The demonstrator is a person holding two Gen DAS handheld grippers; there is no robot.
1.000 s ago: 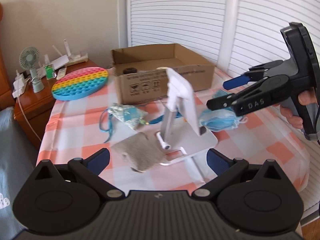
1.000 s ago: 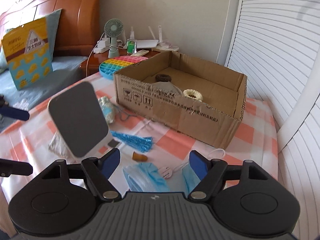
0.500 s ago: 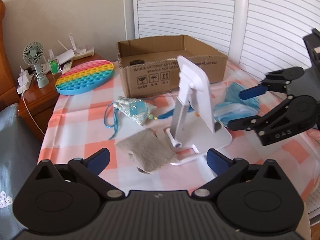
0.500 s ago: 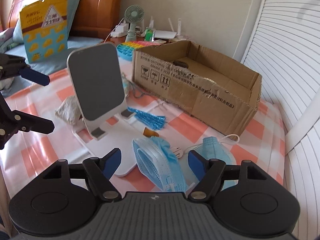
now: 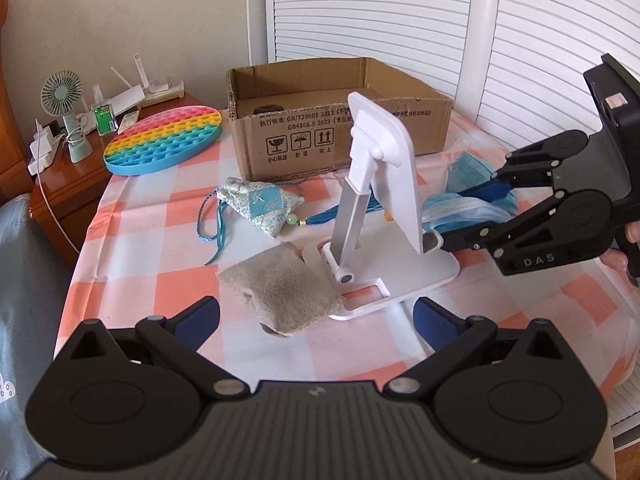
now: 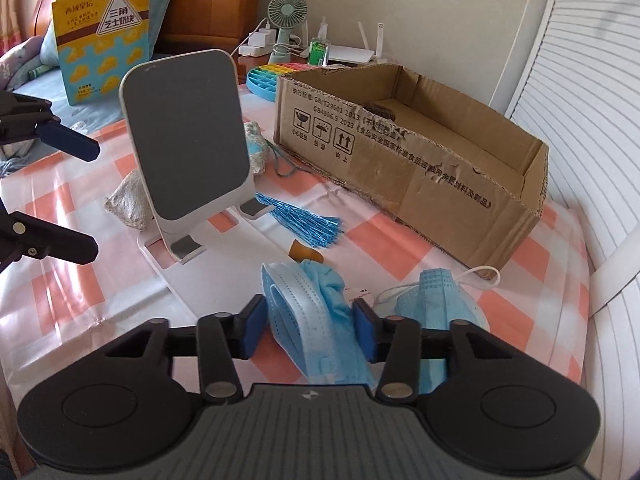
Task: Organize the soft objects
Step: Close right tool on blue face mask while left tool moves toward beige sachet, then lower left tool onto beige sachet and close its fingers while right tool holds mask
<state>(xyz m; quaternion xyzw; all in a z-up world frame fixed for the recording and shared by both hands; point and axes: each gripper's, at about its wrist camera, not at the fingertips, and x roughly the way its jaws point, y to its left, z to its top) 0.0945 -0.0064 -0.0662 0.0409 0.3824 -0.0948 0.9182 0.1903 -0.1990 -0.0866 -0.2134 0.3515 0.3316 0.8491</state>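
Note:
A crumpled blue face mask [image 6: 310, 312] lies on the checked tablecloth, between the two fingers of my right gripper [image 6: 306, 330], which stands partly closed around it; the pads look close to it but contact is unclear. A second blue mask [image 6: 436, 300] lies just right of it. The right gripper [image 5: 468, 216] also shows in the left wrist view, low over the masks [image 5: 460, 208]. My left gripper [image 5: 316, 316] is open and empty, just short of a beige cloth pouch [image 5: 280, 288]. A floral sachet [image 5: 262, 208] with a blue tassel [image 6: 300, 218] lies further back. The cardboard box [image 5: 340, 120] stands behind.
A white phone stand [image 5: 376, 200] stands mid-table between the grippers. A rainbow pop-it mat [image 5: 164, 138] lies at the back left. A nightstand with a small fan [image 5: 66, 112] is beyond the table edge. A bed with a yellow snack bag [image 6: 104, 32] is to the left.
My right gripper has dropped down and forward onto the crumpled mask, and its fingers have narrowed around it. My left gripper has stayed open and drawn slightly closer to the pouch.

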